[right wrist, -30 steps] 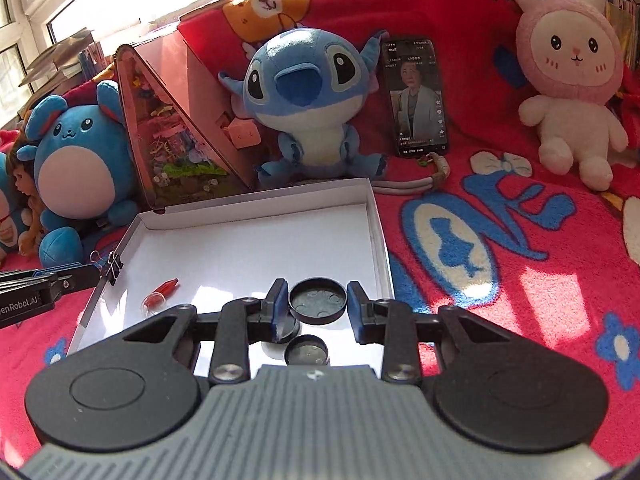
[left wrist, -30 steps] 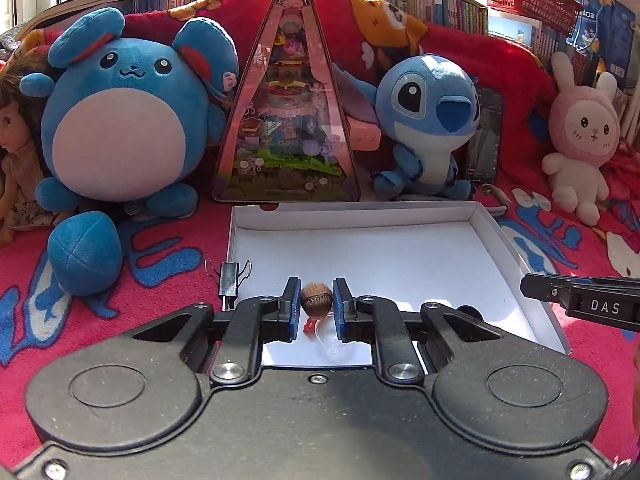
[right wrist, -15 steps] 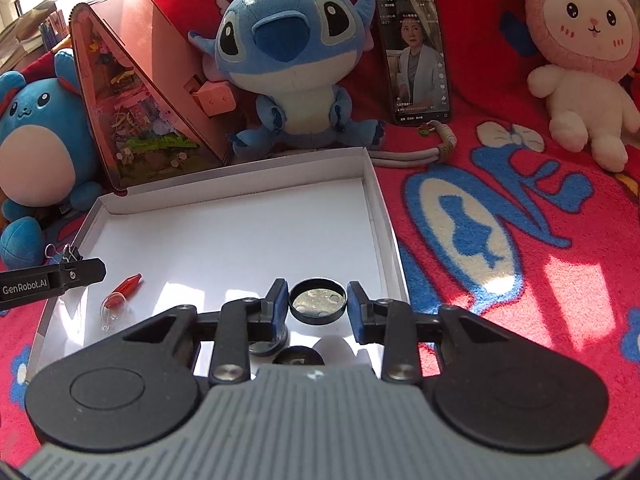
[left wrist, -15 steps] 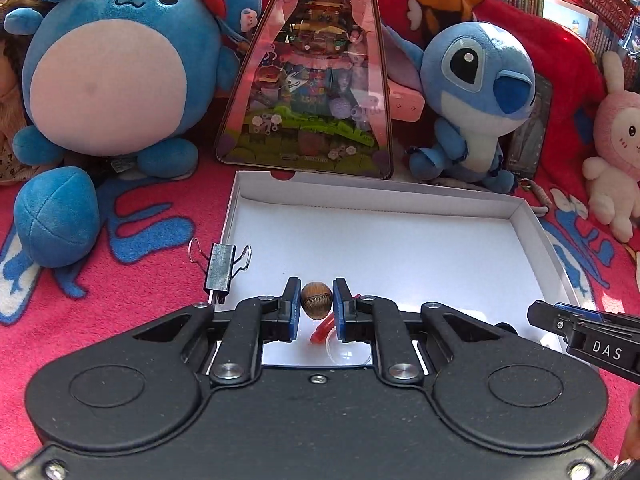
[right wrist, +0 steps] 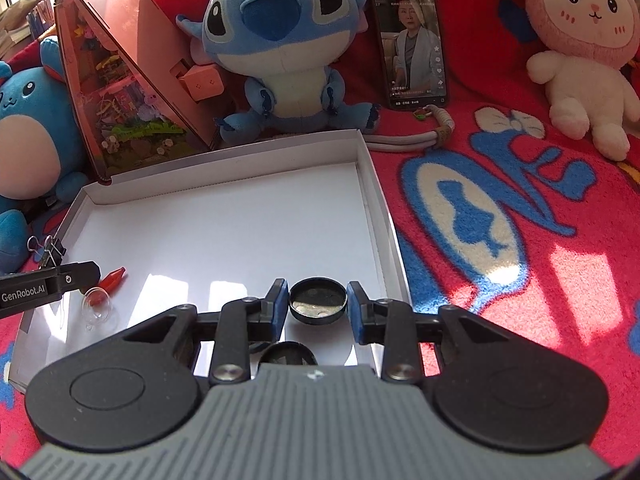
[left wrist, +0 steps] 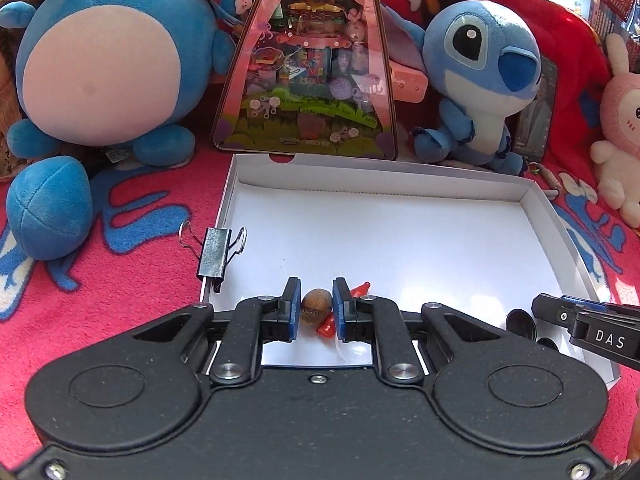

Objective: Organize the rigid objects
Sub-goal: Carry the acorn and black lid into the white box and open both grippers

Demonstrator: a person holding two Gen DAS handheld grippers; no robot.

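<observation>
Meanwhile, both grippers work over a shallow white box [left wrist: 400, 240] on a red blanket [right wrist: 520, 240]. L gripper [left wrist: 316, 308] pinches a small brown nut-like ball [left wrist: 316, 306] between its blue pads, low over the box's near-left corner; a red-tipped clear piece [right wrist: 102, 292] lies on the box floor just under and right of that ball. R gripper [right wrist: 318, 304] has its pads around a round black cap [right wrist: 318, 301], w/ slivers of gap at both sides, so whether it pinches or merely brackets the cap can't be told. More black caps [right wrist: 286, 354] sit on the floor just below it, near the box's right wall.

Risks, as judged: the ball is round and held only at two small spots, so it could squirt out or roll once let go; setting it down may also knock the red-tipped piece. The cap could slip and land on the caps beneath. The two grippers are near each other and might clash. A binder clip [left wrist: 214, 250] on the box's left wall, ahead-left of the L gripper, could snag it.

Legible text: "DAS" on the R gripper's finger, "GenRobot.AI" on the L one's. Phone [right wrist: 412, 40] screen text too small to read.
</observation>
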